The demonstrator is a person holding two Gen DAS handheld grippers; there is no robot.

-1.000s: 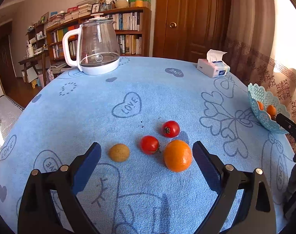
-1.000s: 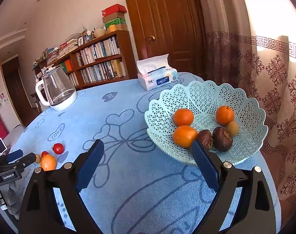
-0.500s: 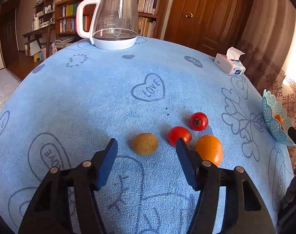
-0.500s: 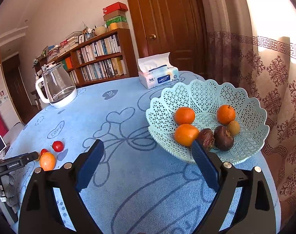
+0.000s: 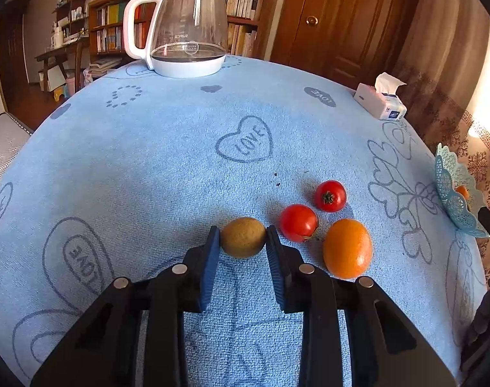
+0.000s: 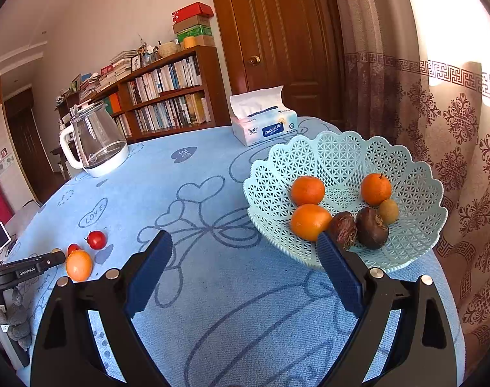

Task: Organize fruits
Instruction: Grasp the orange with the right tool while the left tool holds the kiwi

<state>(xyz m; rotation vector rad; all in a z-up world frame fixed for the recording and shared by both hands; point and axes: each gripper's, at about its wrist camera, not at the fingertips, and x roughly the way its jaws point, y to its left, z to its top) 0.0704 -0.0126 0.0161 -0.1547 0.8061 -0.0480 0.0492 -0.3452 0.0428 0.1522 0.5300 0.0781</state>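
My left gripper (image 5: pixel 243 237) clamps the kiwi (image 5: pixel 242 237) on the cloth, just left of the tomatoes, bound for the basket (image 6: pixel 341 158). My right gripper (image 6: pixel 243 267) waits released beside that basket.

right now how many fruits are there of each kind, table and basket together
oranges: 4, one on the table, three in the basket
tomatoes: 2
kiwis: 2, one in the left claw, one in the basket
dark purple fruits: 2
total: 10
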